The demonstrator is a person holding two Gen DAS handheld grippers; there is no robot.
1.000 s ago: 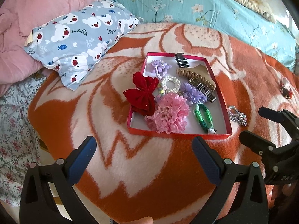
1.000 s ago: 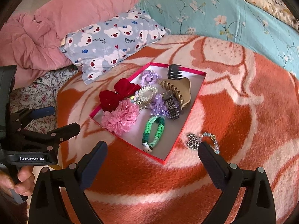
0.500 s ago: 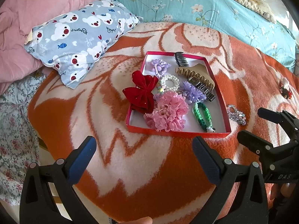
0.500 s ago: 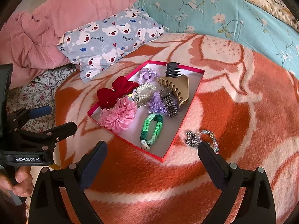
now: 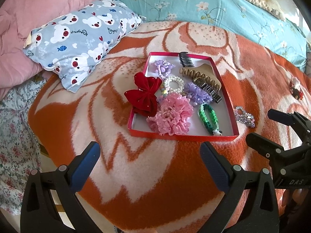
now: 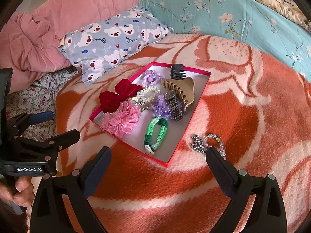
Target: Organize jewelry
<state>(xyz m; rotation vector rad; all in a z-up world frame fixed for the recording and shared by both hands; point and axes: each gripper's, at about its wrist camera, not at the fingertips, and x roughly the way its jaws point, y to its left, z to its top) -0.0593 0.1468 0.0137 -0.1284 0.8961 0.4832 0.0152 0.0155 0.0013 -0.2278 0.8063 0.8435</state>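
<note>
Right gripper (image 6: 157, 161): jaws spread wide, holding nothing, hovering over the orange-and-cream patterned blanket (image 6: 243, 116) short of the near corner of the shallow red cardboard box (image 6: 194, 116). Its right fingertip (image 6: 213, 155) sits just beside the beaded bracelet and silver chain (image 6: 206, 143), which lie loose on the blanket just outside the box's right edge.

Left gripper (image 5: 149, 153): jaws likewise wide apart and empty, over bare blanket just short of the box's near edge (image 5: 184, 136).

Box contents: green braided band (image 6: 155, 134) at the near end with bare floor around it; pink ruffled scrunchie (image 6: 122, 122) and red velvet bow (image 6: 114, 97) against the left edge, the bow overhanging the rim; purple scrunchie (image 6: 161, 106), dark-strap watch (image 6: 174, 104), pearl bracelet (image 6: 149, 94), tan claw clip (image 6: 182, 91) and black comb (image 6: 177, 71) crowded toward the far end.

Blanket right of the box is open apart from the bracelet. A bear-print pillow (image 6: 112, 42) lies beyond the far left corner.
</note>
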